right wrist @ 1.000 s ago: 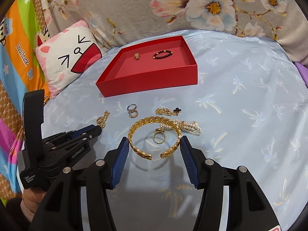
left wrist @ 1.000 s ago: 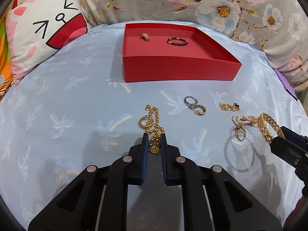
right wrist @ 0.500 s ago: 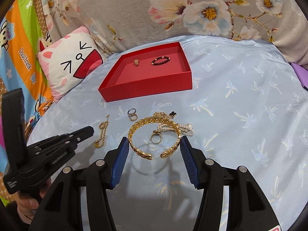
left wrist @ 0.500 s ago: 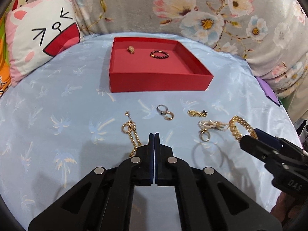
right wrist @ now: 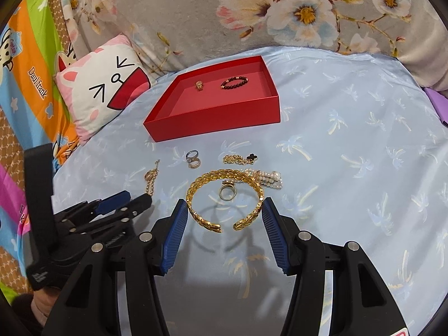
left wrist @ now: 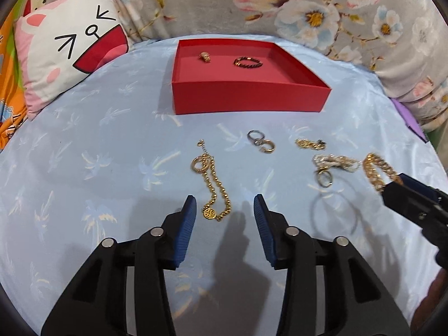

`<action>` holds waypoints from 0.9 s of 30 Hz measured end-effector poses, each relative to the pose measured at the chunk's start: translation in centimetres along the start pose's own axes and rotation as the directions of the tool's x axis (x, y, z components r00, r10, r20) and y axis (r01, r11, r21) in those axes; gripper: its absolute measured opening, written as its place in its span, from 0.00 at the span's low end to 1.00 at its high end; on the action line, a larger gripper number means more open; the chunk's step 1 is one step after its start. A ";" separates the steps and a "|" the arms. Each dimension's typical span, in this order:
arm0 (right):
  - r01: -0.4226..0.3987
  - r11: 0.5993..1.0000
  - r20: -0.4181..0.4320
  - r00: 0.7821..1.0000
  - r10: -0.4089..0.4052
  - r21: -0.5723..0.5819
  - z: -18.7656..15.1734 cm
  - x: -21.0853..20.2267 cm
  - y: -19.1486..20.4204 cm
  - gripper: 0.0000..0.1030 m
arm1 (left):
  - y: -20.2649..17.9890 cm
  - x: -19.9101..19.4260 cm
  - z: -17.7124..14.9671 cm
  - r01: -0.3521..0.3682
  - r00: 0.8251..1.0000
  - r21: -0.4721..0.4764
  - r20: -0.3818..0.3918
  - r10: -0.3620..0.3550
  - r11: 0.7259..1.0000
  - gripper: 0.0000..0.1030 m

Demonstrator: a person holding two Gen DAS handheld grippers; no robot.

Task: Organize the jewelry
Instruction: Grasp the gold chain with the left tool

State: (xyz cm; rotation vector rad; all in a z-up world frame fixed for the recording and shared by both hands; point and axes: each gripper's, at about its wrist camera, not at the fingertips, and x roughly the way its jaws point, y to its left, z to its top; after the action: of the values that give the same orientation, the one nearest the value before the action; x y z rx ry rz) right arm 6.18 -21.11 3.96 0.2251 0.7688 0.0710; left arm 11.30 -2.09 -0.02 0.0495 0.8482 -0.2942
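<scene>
A red tray (left wrist: 249,98) holds a gold ring (left wrist: 205,56) and a dark bead bracelet (left wrist: 248,62). A gold bead chain with a pendant (left wrist: 214,193) lies on the blue sheet between the fingers of my open, empty left gripper (left wrist: 224,200). My right gripper (right wrist: 224,204) holds a gold cuff bangle (right wrist: 225,196) between its wide-spread fingers, above the sheet. Below it lie a ring (right wrist: 227,192) and a pearl bracelet (right wrist: 266,177). Two rings (left wrist: 261,142) and a gold clover chain (left wrist: 310,143) lie nearer the tray.
A cat-face pillow (left wrist: 67,47) sits at the back left. A floral blanket (left wrist: 308,8) rises behind the tray. A purple item (left wrist: 410,117) lies at the right edge of the sheet. The left gripper also shows in the right wrist view (right wrist: 123,200).
My left gripper was shut over the chain's pendant end and lifted; now it is open, with the chain lying on the sheet between its fingers. The right gripper has kept the bangle.
</scene>
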 end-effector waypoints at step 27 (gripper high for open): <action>-0.021 1.000 0.021 1.000 0.021 -0.002 0.8 -0.4 0.2 0.52 | 0.3 -2.4 2.5 0.068 0.997 -0.024 0.037 -0.067 0.997 0.02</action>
State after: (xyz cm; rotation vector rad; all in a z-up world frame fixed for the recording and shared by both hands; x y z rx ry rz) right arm 6.42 -21.12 4.80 0.2323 0.7458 0.0893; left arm 11.71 -1.61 3.43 -0.0076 0.8182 -0.3469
